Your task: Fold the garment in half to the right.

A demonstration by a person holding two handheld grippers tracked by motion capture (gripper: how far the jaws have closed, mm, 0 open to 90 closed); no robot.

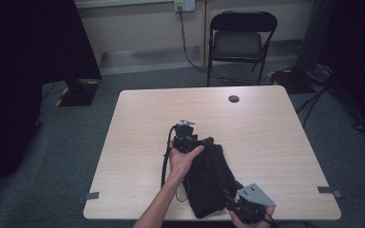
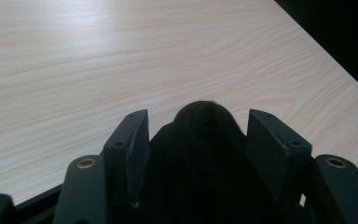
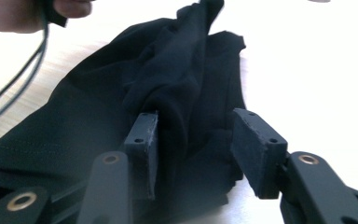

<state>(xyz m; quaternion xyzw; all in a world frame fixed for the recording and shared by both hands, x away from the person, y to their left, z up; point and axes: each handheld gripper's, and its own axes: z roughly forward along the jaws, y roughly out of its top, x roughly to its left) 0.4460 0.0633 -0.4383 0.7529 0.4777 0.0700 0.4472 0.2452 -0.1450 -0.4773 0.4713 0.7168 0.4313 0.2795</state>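
Black cloth [image 1: 211,178]: bunched, lying on the table [image 1: 138,123] near its front edge, stretched between the two grippers.

Left gripper [image 2: 198,135]: at the cloth's far end; jaws part open, a fold humped up between the fingers [image 2: 133,149], a gap showing at the right-hand pad.

Right gripper [image 3: 196,149]: at the cloth's near end; jaws part open, a ridge of cloth running between them against the left-hand finger [image 3: 144,140], clear of the right-hand one.

Cable [image 3: 16,88]: looped beside the cloth, left of the fingers.
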